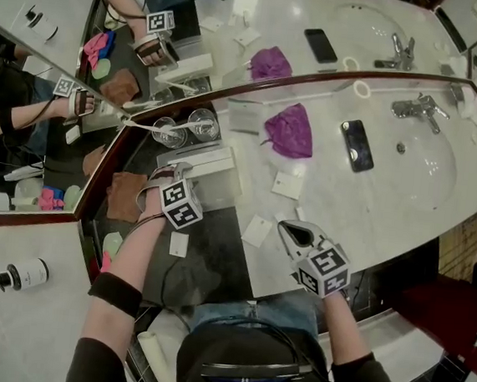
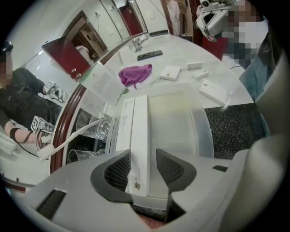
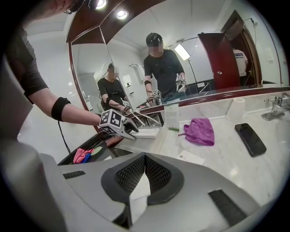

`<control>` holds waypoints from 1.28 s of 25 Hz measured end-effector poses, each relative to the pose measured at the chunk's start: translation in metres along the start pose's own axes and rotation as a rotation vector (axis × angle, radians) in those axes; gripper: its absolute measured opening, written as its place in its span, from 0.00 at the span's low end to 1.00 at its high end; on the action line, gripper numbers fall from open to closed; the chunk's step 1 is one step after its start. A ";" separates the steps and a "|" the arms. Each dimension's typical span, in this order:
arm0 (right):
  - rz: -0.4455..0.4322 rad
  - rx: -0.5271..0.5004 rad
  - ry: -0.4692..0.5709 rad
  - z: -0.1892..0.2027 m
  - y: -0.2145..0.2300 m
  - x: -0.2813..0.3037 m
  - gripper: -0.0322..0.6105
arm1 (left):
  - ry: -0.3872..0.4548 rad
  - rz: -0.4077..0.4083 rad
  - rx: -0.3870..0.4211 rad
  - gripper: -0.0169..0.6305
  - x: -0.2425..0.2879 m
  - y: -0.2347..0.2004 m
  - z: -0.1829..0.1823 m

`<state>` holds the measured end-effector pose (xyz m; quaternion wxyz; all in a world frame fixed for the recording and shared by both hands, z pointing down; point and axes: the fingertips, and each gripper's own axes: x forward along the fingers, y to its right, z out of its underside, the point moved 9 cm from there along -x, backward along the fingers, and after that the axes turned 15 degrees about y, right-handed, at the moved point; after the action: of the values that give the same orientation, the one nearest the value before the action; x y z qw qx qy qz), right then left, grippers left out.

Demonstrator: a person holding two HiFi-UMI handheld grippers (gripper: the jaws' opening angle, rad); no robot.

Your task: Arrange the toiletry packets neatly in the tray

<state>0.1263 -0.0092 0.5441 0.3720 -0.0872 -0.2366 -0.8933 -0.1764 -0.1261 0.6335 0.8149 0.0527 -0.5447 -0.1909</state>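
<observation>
A clear plastic tray [image 2: 204, 131] stands on the counter by the mirror, also seen in the head view as the tray [image 1: 224, 169]. Long white boxes [image 2: 138, 136] lie along its left side. My left gripper [image 2: 142, 163] points steeply down into the tray, one long box between its jaws; a gap shows beside the right pad, so it is open. In the head view the left gripper [image 1: 169, 176] hangs over the tray's near end. My right gripper [image 3: 144, 170] is shut on a white packet [image 3: 138, 199] and hovers over the counter, right gripper [image 1: 295, 232].
Flat white packets [image 1: 288, 185] [image 1: 258, 230] lie loose on the marble counter, another [image 1: 179, 244] on the dark tray. A purple cloth [image 1: 290, 130], a phone [image 1: 356, 144], the sink [image 1: 434, 163] with its faucet [image 1: 421, 107], glasses [image 1: 186, 126] and a brown cloth [image 1: 125, 196] surround them.
</observation>
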 end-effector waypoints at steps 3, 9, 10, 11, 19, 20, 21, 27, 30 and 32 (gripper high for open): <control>-0.003 -0.001 0.003 0.000 -0.001 -0.001 0.07 | 0.003 0.023 -0.017 0.28 0.000 -0.002 -0.001; -0.005 0.000 0.004 0.001 -0.002 -0.003 0.07 | -0.011 0.002 0.004 0.19 0.002 -0.008 -0.001; -0.003 0.001 0.003 0.000 -0.002 -0.003 0.07 | -0.012 0.000 0.010 0.19 0.002 -0.008 -0.002; -0.001 0.000 0.002 0.000 -0.002 -0.003 0.07 | -0.012 -0.004 0.012 0.18 0.002 -0.007 -0.002; -0.002 0.006 0.005 0.002 0.000 -0.003 0.07 | -0.006 -0.035 0.010 0.12 0.000 -0.002 -0.002; -0.001 0.006 0.003 0.002 0.000 -0.003 0.07 | -0.004 -0.038 0.008 0.12 0.000 -0.002 -0.002; 0.001 0.005 0.000 0.001 -0.001 -0.003 0.07 | -0.002 -0.039 0.006 0.11 0.000 -0.001 -0.002; -0.001 0.003 0.000 0.000 -0.001 -0.003 0.07 | 0.006 -0.046 -0.005 0.09 -0.002 0.005 -0.003; -0.002 -0.001 -0.001 -0.001 0.000 -0.003 0.07 | 0.012 -0.054 -0.013 0.09 -0.006 0.006 -0.004; -0.004 -0.004 0.000 -0.002 0.000 -0.004 0.07 | 0.023 -0.064 -0.016 0.08 -0.011 0.005 -0.007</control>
<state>0.1286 -0.0078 0.5407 0.3699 -0.0873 -0.2351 -0.8946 -0.1719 -0.1185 0.6228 0.8148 0.0659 -0.5320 -0.2207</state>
